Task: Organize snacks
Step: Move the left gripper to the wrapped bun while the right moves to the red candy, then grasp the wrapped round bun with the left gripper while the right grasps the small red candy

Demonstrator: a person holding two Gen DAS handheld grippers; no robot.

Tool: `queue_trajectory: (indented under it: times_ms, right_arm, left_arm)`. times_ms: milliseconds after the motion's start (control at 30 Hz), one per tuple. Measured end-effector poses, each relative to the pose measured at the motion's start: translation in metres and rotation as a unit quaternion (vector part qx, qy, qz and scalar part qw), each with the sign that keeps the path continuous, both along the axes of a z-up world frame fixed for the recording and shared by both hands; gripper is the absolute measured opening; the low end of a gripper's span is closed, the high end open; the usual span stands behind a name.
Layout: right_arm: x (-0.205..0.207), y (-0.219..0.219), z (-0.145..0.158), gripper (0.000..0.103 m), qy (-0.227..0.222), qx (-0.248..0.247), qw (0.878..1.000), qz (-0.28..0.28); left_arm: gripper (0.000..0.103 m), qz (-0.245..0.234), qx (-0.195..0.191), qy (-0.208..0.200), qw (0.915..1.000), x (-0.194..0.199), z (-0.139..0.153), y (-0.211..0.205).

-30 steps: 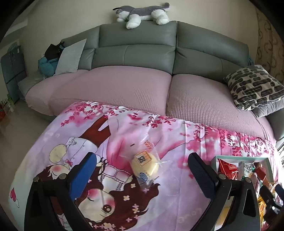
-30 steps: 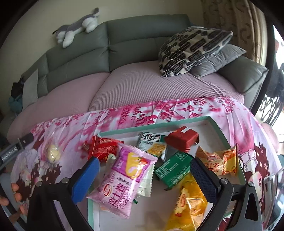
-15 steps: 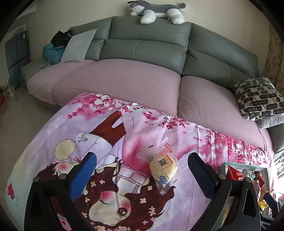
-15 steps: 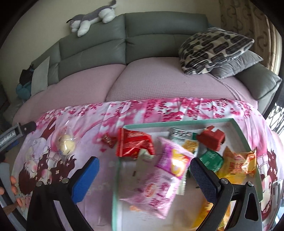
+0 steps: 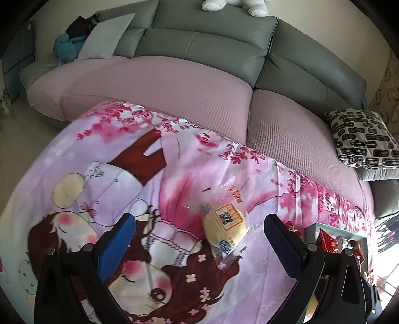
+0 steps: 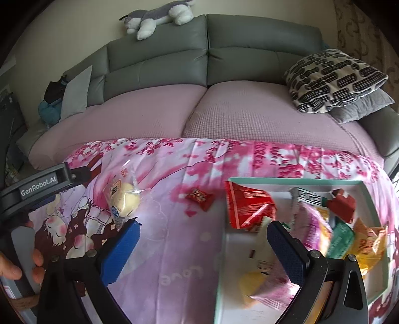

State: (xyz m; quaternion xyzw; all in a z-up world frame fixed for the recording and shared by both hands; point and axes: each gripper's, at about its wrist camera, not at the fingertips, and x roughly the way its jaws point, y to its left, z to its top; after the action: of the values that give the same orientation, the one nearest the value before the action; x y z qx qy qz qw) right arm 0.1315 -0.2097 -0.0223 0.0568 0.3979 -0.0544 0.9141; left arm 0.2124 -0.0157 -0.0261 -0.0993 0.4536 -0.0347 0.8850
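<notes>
A yellow bun in a clear wrapper lies on the pink cartoon cloth, just ahead of my left gripper, which is open with nothing between its fingers. The right wrist view shows the same bun at the left and a small red candy loose on the cloth. My right gripper is open and empty, over the cloth at the left rim of the mint tray. Several snack packs lie in the tray, among them a red pack and a pink pack.
A pink-covered grey sofa runs behind the table, with a patterned pillow at the right and a plush dog on its back. A hand holds the left gripper's handle at the lower left.
The right gripper has swung left from over the tray to the cloth beside it. The left gripper has shifted left and forward, so the bun now sits right of centre.
</notes>
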Motion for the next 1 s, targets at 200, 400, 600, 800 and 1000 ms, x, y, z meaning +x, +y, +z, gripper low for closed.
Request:
queue_trajectory:
  times_ms: [200,400,600,800,1000]
  right_arm:
    - [0.01,0.004,-0.005,0.097,0.004,-0.003,1.0,0.011]
    - [0.023,0.001,-0.005,0.083,0.012,0.007,0.999,0.036]
    - [0.047,-0.004,-0.004,0.067,0.031,0.02,0.996,0.082]
    - [0.072,-0.003,-0.007,0.056,0.052,0.031,0.991,0.118]
    - [0.096,0.003,-0.026,0.048,0.094,0.02,0.985,0.142]
  left_arm:
    - [0.102,-0.009,-0.01,0.005,0.9999,0.01,-0.007,-0.007]
    - [0.101,-0.019,-0.034,0.0,0.9992,0.018,-0.009,-0.011]
    - [0.098,-0.021,-0.094,0.028,0.995,0.028,-0.027,-0.01]
    - [0.097,-0.024,-0.118,0.051,0.9914,0.034,-0.045,-0.014]
    - [0.082,-0.031,-0.12,0.076,0.9894,0.04,-0.061,-0.023]
